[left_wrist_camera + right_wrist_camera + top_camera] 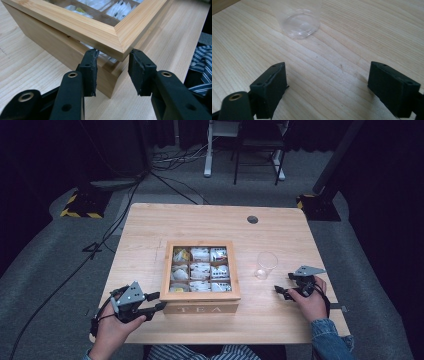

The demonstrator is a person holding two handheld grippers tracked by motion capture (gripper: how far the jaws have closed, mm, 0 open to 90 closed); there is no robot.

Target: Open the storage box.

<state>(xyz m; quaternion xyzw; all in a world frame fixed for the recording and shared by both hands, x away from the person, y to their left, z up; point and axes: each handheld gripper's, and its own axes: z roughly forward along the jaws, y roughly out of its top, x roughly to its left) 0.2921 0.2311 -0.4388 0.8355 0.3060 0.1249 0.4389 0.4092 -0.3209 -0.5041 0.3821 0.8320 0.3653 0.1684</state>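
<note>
Square light-wood desk [150, 227] carries a bamboo tea box with a glass-window lid and "TEA" on its front face [200, 271], sitting centre, close to the near edge. Window shows a three-by-three grid of compartments holding white and yellow tea bags [200, 269].

Left gripper [152, 301] sits at the box's near-left corner, jaws apart and straddling the lid corner [120, 41]. In the left gripper view the lid is lifted slightly: gap under the frame, bag edges visible through it. One pad [90, 67] looks tucked at or under the lid's edge; can't confirm contact. My read: corner approach is chosen to lever the lid up where the overhang gives purchase.

Clear plastic cup [265, 265] stands upright right of the box, apart from it, empty as far as I can tell.

Right gripper [282, 291] rests near the desk's near-right edge, jaws wide apart, holding nothing, pointed toward the cup. Likely parked, ready to take a bag or steady the cup.
</note>
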